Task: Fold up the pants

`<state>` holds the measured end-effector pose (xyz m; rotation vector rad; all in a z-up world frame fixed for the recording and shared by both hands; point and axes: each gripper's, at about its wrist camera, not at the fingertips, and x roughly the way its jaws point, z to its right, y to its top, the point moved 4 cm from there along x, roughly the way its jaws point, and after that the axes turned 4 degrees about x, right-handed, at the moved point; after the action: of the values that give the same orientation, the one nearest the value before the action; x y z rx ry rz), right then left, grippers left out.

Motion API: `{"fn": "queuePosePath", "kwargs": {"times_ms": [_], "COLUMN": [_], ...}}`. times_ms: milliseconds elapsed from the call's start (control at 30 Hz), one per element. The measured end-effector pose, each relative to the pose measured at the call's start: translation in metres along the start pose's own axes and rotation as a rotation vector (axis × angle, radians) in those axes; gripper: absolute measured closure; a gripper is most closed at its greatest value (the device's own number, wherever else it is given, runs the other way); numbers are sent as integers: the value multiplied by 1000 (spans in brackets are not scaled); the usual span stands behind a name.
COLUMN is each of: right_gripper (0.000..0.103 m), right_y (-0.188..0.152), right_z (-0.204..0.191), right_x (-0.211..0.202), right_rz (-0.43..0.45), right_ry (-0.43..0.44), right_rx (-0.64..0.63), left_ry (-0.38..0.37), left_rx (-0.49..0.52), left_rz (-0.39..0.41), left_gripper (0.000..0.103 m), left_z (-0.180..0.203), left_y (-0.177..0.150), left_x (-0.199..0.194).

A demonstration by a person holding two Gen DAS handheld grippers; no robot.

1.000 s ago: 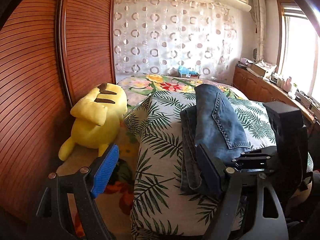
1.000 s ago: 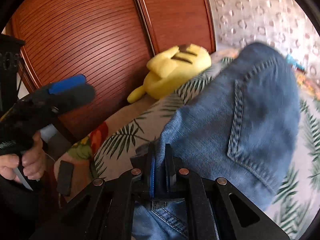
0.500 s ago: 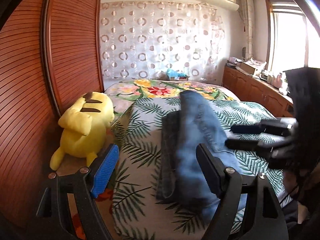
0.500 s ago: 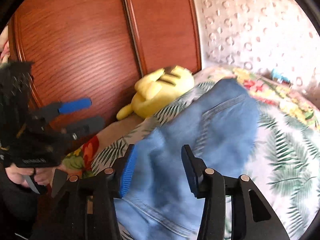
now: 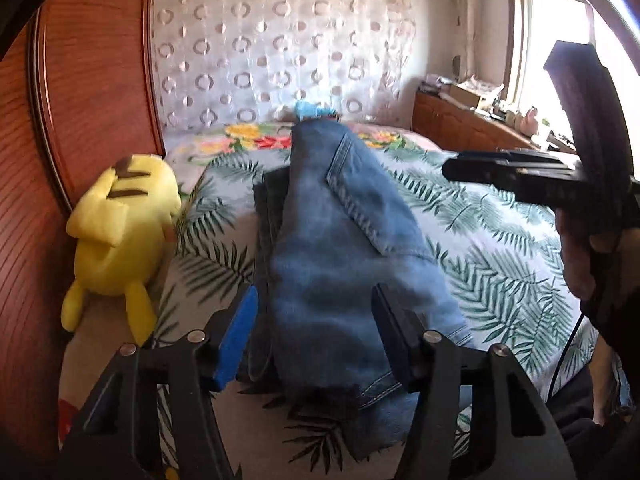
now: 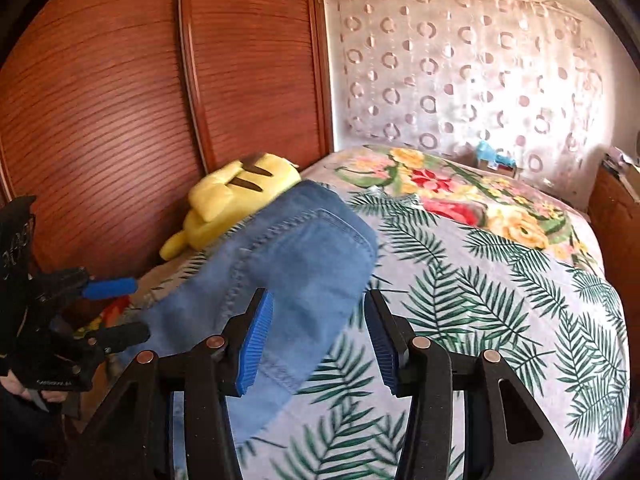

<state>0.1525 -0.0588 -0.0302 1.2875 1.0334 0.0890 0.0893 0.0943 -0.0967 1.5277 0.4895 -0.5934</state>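
Note:
Folded blue jeans (image 5: 344,248) lie lengthwise on the palm-leaf bedspread (image 5: 500,240), back pocket up, with a darker layer showing along their left edge. My left gripper (image 5: 316,332) hovers at the jeans' near end. Its jaws are closing, with the denim between them, and the pads do not press on it. In the right wrist view the jeans (image 6: 296,264) run away to the upper left. My right gripper (image 6: 320,332) stands open above their near right edge, holding nothing. It shows from the side (image 5: 450,168) in the left wrist view, and the left gripper (image 6: 138,308) appears at far left.
A yellow plush toy (image 5: 120,232) rests at the bed's left edge against the brown slatted wardrobe (image 6: 120,100). A ring-patterned curtain (image 6: 460,72) hangs behind the bed. Wooden cabinets (image 5: 460,124) with clutter run under the window at right. A person's hand (image 5: 580,256) holds the right gripper.
My right gripper let go of the jeans, opened and lifted away; the jeans dropped flat on the bed. My left gripper swung right to the jeans' near end and its jaws narrowed.

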Motion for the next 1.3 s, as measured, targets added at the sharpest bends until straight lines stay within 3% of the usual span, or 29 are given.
{"fn": "queuePosePath", "kwargs": {"times_ms": [433,600,900,933,1100,1200,1300], "right_gripper": [53,51,40,40,40,40,40], "right_y": [19,19,15,15,16,19,28], "right_z": [-11,-19,-21,-20,-13,-6,0], "right_x": [77,84,76,75,80,81,80], "right_rz": [-117,-131,-162,-161,-162,-167,-156], "right_ry": [-8,-50,-46,-44,-16,3,6], "right_rx": [14,-5,37,37,56,73,80], "left_ry": [-10,-18,-36,-43,-79,-91,-99], "left_rx": [-43,-60,-83,-86,-69,-69,-78], "left_rz": [-46,-54,-61,-57,-42,-16,25], "left_gripper": [43,43,44,46,78,86,87], "left_z": [-5,-5,-6,-7,-1,2,3], "left_y": [-21,-27,-33,-33,-32,-28,-25], "left_x": [15,18,23,23,18,9,-7]}}
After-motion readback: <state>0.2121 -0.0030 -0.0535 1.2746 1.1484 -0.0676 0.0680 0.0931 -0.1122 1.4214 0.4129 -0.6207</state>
